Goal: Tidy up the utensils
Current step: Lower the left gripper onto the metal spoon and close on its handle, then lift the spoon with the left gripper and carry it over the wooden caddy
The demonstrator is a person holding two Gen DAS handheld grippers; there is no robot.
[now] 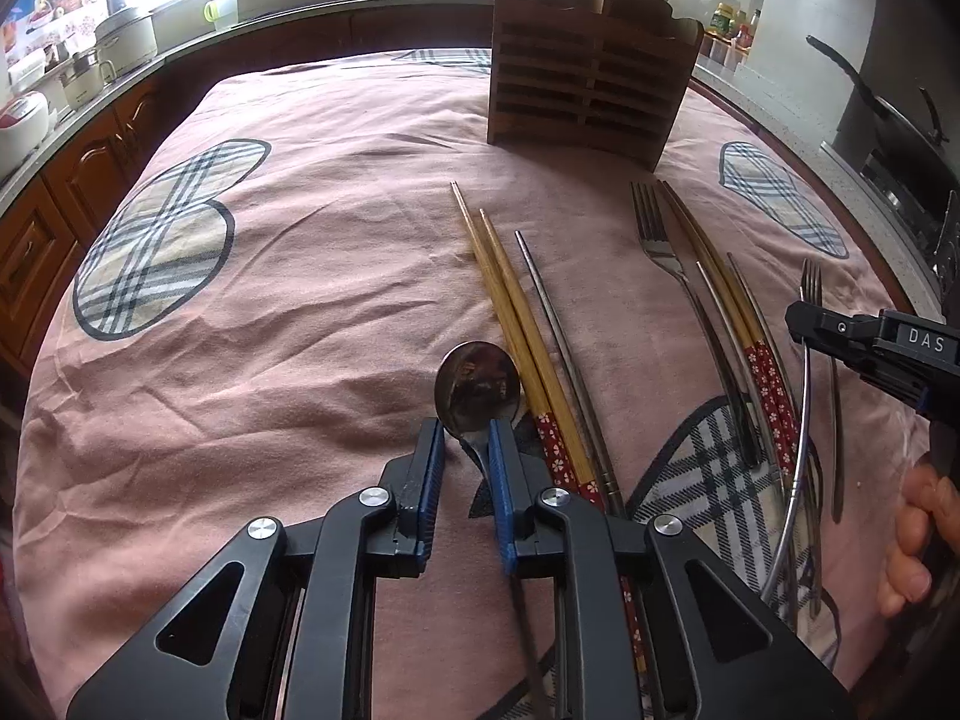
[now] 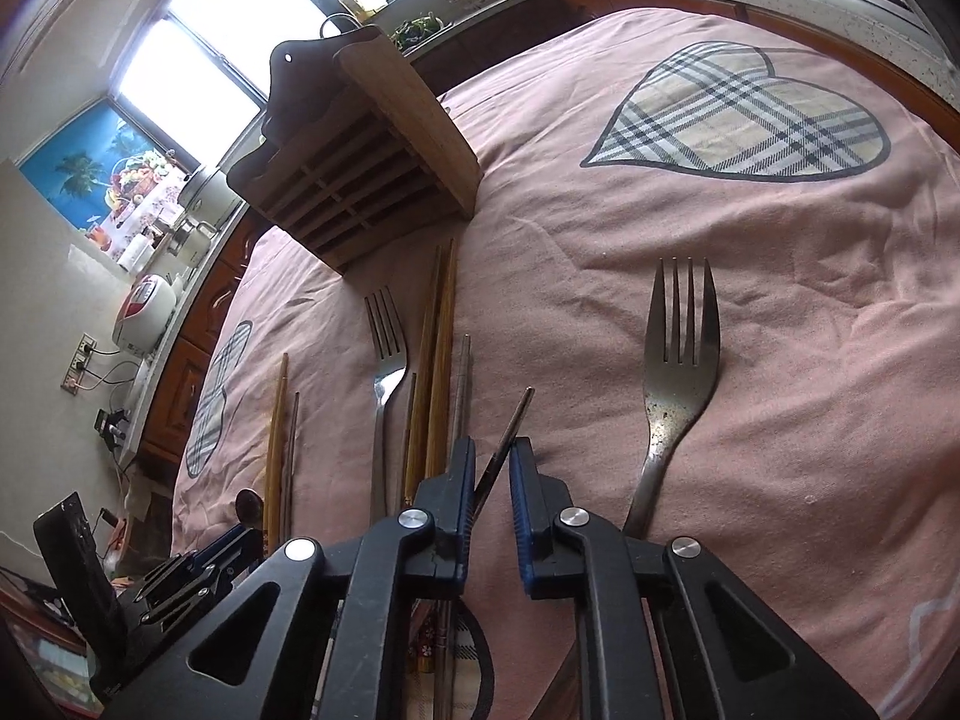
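Left tool: clamped on spoon at its neck, spoon on the tabletop cloth; thin neck may pivot when lifted. Right tool: clamped on metal chopstick, held slantwise; may slip. Wooden holder: upright beyond, well apart.

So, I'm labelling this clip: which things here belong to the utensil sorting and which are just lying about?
Job: spoon, forks, wooden chopsticks, metal chopsticks, wooden holder.
Lying about: pots, rice cooker, pan, green cup.
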